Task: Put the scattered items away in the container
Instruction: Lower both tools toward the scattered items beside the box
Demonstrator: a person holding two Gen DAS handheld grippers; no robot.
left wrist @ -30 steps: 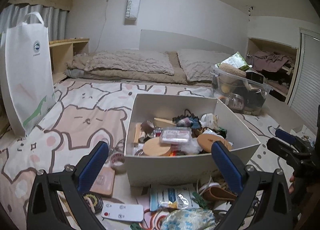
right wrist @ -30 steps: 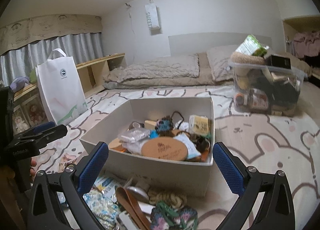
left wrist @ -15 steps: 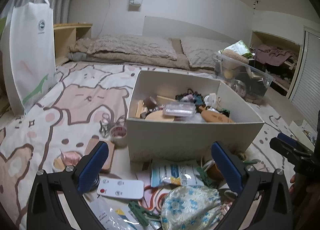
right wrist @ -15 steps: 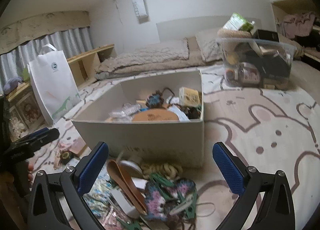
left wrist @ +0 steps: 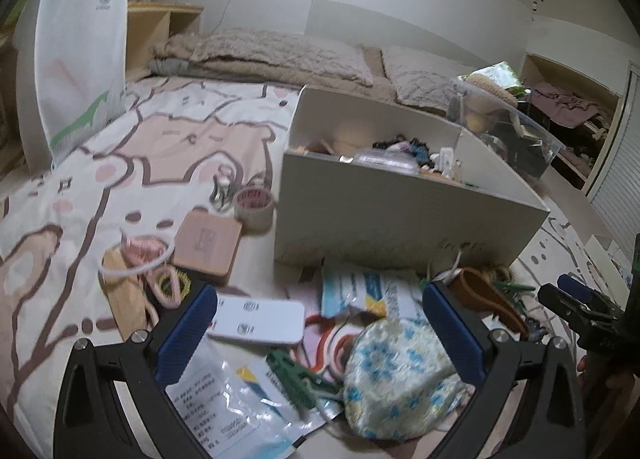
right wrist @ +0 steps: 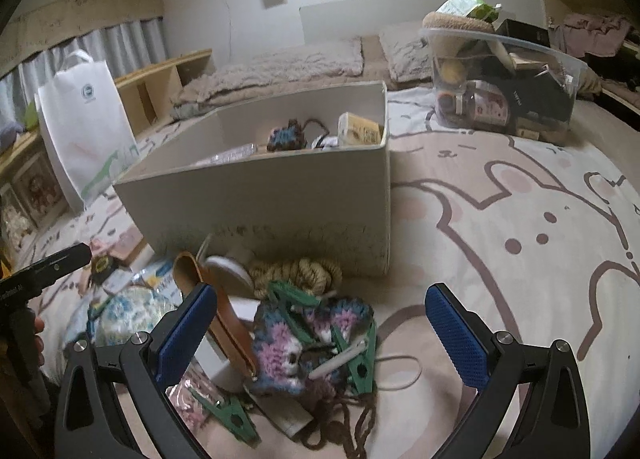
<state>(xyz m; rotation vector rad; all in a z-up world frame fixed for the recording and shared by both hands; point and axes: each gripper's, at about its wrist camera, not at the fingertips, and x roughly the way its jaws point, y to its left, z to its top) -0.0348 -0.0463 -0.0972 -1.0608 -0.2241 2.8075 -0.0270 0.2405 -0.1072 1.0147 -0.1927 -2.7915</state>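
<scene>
Bear-print bedding (left wrist: pixel 168 147) carries the clutter. Ahead-left of the left gripper (left wrist: pixel 320 333) lies a tape roll (left wrist: pixel 254 206); just beyond its left finger a white remote (left wrist: pixel 256 321) lies with its long axis crosswise. Both jaws gape, holding nothing. Straight ahead stands the white box (left wrist: pixel 400 215) — already part-filled. Between the right gripper's (right wrist: pixel 322 329) spread fingers sit a crocheted pouch (right wrist: pixel 308 343) and green clothespins (right wrist: pixel 360 363); a brown leather strap (right wrist: pixel 224 319) points toward the box.

Dim, flat indoor light is falling from above; soft shadows. Motion blur is smearing both views, worst on the white rectangular storage box (left wrist: pixel 404 215). Fisheye is bending edges, corners vignetting black.
</scene>
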